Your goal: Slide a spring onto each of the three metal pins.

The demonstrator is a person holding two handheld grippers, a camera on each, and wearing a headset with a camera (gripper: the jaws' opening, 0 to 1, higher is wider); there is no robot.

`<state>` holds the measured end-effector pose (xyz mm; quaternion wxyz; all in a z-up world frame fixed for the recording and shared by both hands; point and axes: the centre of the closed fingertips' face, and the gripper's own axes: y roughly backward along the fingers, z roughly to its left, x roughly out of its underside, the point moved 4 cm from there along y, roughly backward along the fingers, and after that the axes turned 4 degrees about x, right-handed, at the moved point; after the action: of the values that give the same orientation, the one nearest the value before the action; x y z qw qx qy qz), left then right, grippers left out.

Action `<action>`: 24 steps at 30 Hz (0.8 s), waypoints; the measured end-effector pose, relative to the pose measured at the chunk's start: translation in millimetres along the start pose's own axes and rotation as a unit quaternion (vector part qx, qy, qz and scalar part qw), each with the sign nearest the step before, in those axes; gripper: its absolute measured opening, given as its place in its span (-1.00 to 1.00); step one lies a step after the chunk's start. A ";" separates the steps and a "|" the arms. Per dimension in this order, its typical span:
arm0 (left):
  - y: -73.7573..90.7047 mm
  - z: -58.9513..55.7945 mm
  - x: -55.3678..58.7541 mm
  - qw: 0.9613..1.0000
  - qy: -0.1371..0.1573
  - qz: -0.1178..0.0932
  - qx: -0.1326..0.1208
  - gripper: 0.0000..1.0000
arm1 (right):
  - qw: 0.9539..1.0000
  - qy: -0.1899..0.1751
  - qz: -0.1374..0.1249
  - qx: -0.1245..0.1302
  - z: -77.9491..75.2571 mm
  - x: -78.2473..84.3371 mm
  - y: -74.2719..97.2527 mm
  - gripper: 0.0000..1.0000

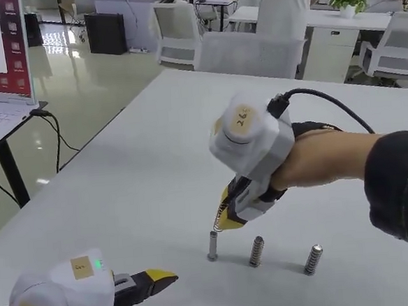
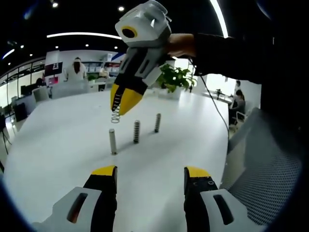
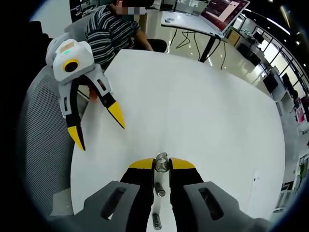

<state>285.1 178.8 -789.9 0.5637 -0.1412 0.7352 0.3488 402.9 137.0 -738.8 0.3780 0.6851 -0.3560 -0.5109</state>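
On the white table [image 1: 149, 171] my left gripper [image 2: 150, 174] is low, jaws wide apart, partly cut off by the head view's edge. My right gripper [image 1: 226, 220] pinches the spring [image 2: 115, 114] just above the bare pin [image 1: 212, 245]; the jaws hide the spring's top. Beside it stand the middle pin [image 1: 257, 251] and the end pin [image 1: 312, 259], each wearing a spring.

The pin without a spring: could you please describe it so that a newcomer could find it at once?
On the white table three upright pins stand in a row. It is the end pin just below the right tongs, which hold a spring. Unlike its two neighbours, it is smooth bare metal, with no coil around it.
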 end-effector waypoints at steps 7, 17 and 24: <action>-0.5 0.0 1.3 1.000 0.000 0.001 0.000 0.00 | 1.000 0.000 0.005 -0.006 -1.4 0.4 -9.5 -0.84; 0.2 1.9 3.6 1.000 0.002 0.002 0.000 -0.01 | 1.000 -0.004 0.014 -0.012 -2.1 2.6 -17.4 -0.84; 0.8 2.5 5.1 1.000 0.003 0.003 0.000 -0.02 | 1.000 -0.010 0.020 -0.017 -1.7 4.9 -22.4 -0.84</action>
<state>284.8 182.0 -794.6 0.5606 -0.1403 0.7372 0.3502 407.9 143.3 -760.3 0.3960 0.6661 -0.3652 -0.5158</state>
